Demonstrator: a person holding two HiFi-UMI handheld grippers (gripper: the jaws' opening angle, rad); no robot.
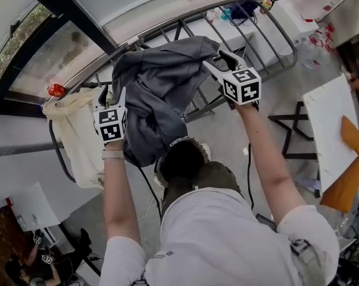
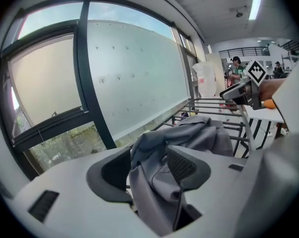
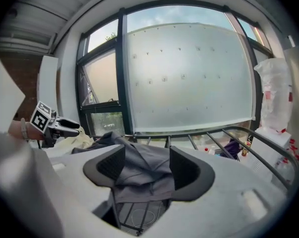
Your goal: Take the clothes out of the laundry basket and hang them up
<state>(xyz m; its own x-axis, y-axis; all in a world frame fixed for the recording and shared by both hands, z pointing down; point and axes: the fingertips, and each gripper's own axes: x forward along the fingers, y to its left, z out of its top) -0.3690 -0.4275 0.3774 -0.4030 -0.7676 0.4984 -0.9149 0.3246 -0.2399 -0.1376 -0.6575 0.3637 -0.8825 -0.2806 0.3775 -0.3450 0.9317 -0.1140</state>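
Both tongs released. Left tongs [image 1: 103,93]: jaws apart, a fold of the grey garment [image 1: 158,91] sits loose between them, pads not pressing. Right tongs [image 1: 219,59] same: jaws wide, grey cloth between them, no clamp. Garment is draped over the metal drying rack [image 1: 277,31], bunched across the rails from the window-side edge to the near edge and hanging down off the near edge. Cream cloth [image 1: 78,133] hangs at the rack's left end, just beside my left tongs.
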